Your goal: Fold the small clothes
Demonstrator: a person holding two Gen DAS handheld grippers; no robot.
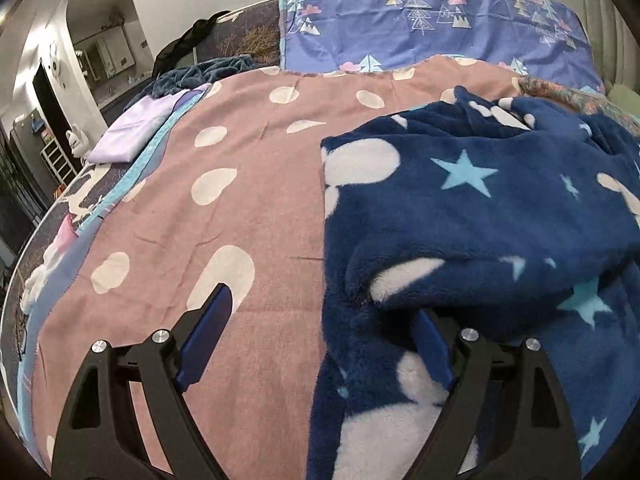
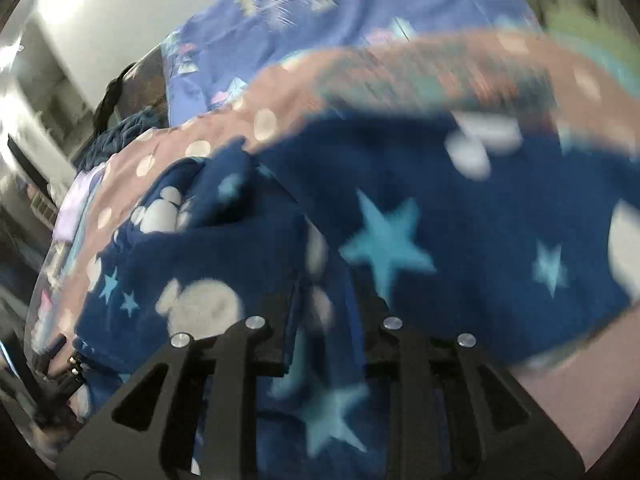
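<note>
A dark blue fleece garment [image 1: 480, 216] with light blue stars and white blobs lies rumpled on a pink bedspread [image 1: 248, 208] with white spots. My left gripper [image 1: 320, 312] is open at the garment's near left edge; its left finger is over bare bedspread and its right finger is under a fold of the fleece. In the blurred right wrist view the same garment [image 2: 440, 220] fills the frame. My right gripper [image 2: 320, 312] is shut on a bunched fold of it.
A folded lilac cloth [image 1: 128, 132] lies at the bed's left edge. A purple pillow [image 1: 432, 24] with a tree print lies at the bed's head. A dark teal blanket [image 1: 200, 70] is heaped at the far left.
</note>
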